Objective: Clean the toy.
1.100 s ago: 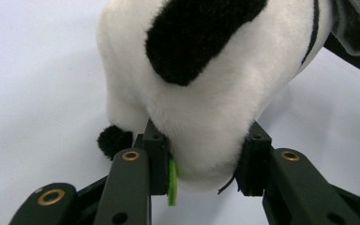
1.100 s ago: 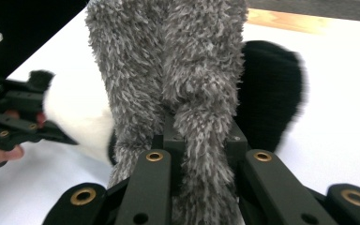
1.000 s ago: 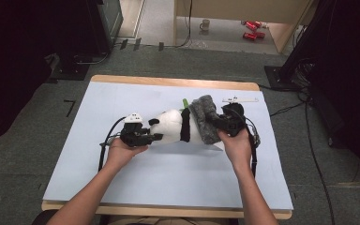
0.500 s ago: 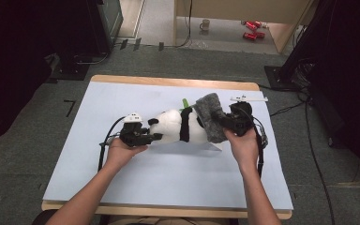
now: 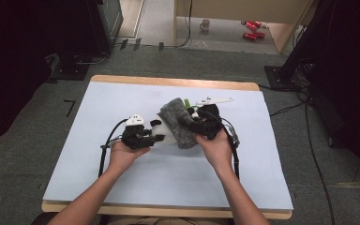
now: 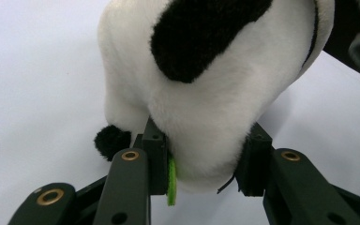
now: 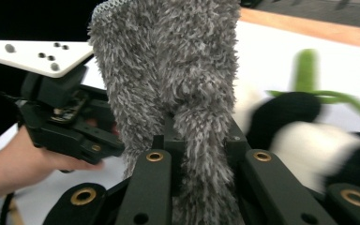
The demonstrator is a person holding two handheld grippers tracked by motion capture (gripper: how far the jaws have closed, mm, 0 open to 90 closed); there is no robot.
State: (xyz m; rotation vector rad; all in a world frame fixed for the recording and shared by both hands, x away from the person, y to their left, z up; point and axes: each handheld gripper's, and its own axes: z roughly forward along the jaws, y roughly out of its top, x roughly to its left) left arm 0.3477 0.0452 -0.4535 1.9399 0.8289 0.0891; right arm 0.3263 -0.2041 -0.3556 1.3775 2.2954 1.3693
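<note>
Setting: grey carpet floor (image 5: 37, 140) around a wooden table (image 5: 168, 82) topped with a pale blue mat (image 5: 178, 178); the toy panda serves as landmark below.
Toy panda (image 5: 166, 133): black-and-white plush lying near the middle of the mat, between the two hands; in the left gripper view its white body and a black patch (image 6: 201, 37) rise just above the jaws.
Grey cloth (image 5: 178, 123): fluffy grey fabric draped over the panda's far-right part, touching it; in the right gripper view it stands upright (image 7: 178, 84) between the jaws.
Left gripper (image 5: 143, 138): at the panda's left end, jaws pinching the white plush from both sides, pads (image 6: 157, 159) pressed into the fur; a green tag (image 6: 171, 180) sits against one pad.
Right gripper (image 5: 198, 125): at the panda's right side, jaws pressed together on the grey cloth, which bunches between them.
Green piece (image 5: 186, 101): small green part just behind the panda, beside the cloth.
White plate (image 5: 214, 100): beyond the right gripper, farther from the panda.
Mug (image 5: 206, 24): on the floor well beyond the table.
</note>
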